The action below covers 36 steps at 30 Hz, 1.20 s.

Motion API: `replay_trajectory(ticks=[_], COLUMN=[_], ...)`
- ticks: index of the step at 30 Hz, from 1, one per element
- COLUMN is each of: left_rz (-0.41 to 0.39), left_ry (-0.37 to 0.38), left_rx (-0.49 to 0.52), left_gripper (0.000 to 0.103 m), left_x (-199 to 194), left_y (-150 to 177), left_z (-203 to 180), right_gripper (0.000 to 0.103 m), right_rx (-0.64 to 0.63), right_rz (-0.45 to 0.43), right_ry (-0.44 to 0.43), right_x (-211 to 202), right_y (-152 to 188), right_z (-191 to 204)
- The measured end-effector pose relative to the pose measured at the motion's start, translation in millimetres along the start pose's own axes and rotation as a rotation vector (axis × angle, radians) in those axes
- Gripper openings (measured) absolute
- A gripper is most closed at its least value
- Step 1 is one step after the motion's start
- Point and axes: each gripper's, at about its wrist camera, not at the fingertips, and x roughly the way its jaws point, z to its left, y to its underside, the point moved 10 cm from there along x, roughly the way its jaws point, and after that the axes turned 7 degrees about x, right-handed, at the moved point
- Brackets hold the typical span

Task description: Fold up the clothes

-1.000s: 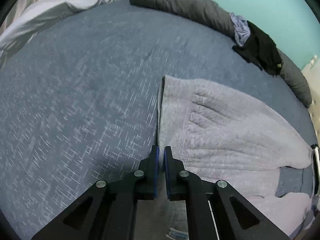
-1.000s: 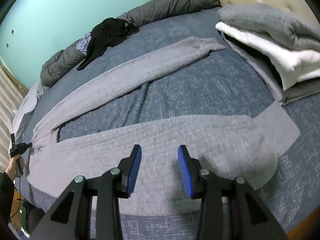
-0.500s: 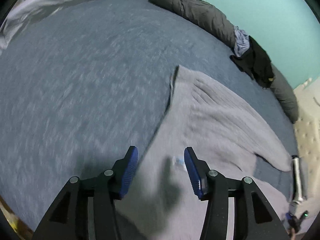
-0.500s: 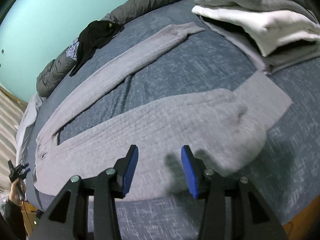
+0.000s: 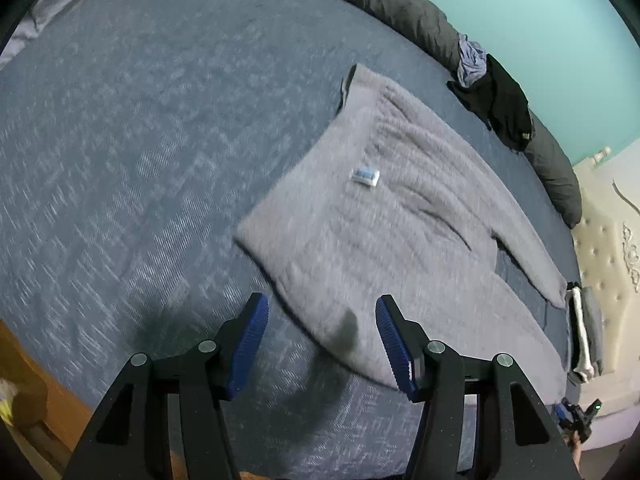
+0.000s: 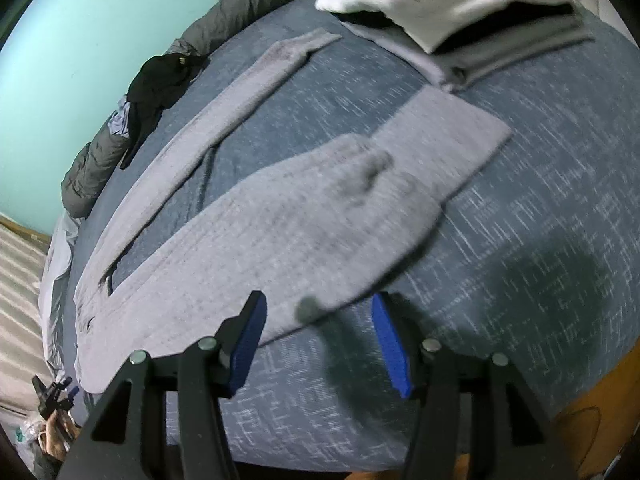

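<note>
The small label (image 5: 365, 177) on the grey trousers (image 5: 400, 216) is too blurred to read.

A home bedroom: beyond the jaws spreads a blue-grey woven bedspread (image 5: 140, 160) on a bed, a cream tufted padded headboard (image 5: 600, 248) far right, a mint-green painted wall (image 6: 80, 40) behind it.

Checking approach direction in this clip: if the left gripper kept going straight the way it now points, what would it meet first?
Most likely the near edge of the grey trousers, which lies just ahead between the open fingers of the left gripper, spread on the blue bedcover. Depth is uncertain; it hovers above.
</note>
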Motion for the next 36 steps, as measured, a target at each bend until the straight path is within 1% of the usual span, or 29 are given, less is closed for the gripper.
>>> replay_trajectory(ticks=[3,5,8,10,12,13,14,15,16,17,18,20,21,22,24,27,28,36], left_rz=[0.009,0.009,0.005,0.000,-0.010,-0.014,-0.018,-0.020,-0.022,-0.024,-0.027,-0.036,-0.037,-0.038,-0.043,-0.067,-0.075,-0.128], left_ry=[0.004,0.020,0.028,0.020,0.031,0.039,0.046,0.046,0.045,0.043,0.040,0.033,0.036,0.040,0.040,0.045,0.044,0.049], left_rx=[0.014,0.009,-0.028,-0.035,-0.051,-0.064,-0.076,-0.078,-0.078,-0.071,-0.062,-0.039,-0.034,-0.030,-0.014,0.011,0.023,0.116], left_gripper=[0.061,0.061,0.061,0.061,0.060,0.060,0.060,0.056,0.053,0.043,0.034,0.026,0.022,0.019,0.007,0.005,0.005,0.004], left_x=[8,13,21,25,27,28,28,28,28,27,25,22,22,21,18,9,6,-23], left_y=[8,9,8,7,4,4,3,1,0,-1,-3,-6,-8,-9,-13,-21,-24,-60], left_z=[-5,-8,-4,-1,1,2,3,3,3,1,0,-4,-5,-6,-9,-16,-20,-58], right_gripper=[0.057,0.057,0.057,0.057,0.057,0.056,0.052,0.046,0.045,0.042,0.034,0.021,0.018,0.017,0.011,0.007,0.006,0.005], right_rx=[0.031,0.036,0.022,0.019,0.019,0.016,0.006,-0.005,-0.016,-0.023,-0.030,-0.045,-0.054,-0.061,-0.071,-0.078,-0.078,-0.135], right_rz=[0.005,0.000,-0.012,-0.032,-0.051,-0.049,-0.053,-0.057,-0.061,-0.071,-0.081,-0.093,-0.094,-0.089,-0.083,-0.083,-0.086,-0.111], right_ry=[-0.014,-0.018,-0.007,-0.002,-0.001,-0.003,-0.004,-0.005,-0.006,-0.008,-0.011,-0.010,-0.007,0.000,0.001,-0.023,-0.034,-0.045], right_x=[1,1,1,0,-2,0,0,-1,-1,-4,-6,-9,-11,-11,-13,-18,-20,-49], right_y=[1,0,-5,-11,-17,-18,-19,-20,-22,-24,-26,-29,-30,-30,-32,-36,-39,-63], right_z=[-7,-8,-9,-9,-10,-8,-7,-5,-3,-2,-1,1,3,4,8,17,20,57])
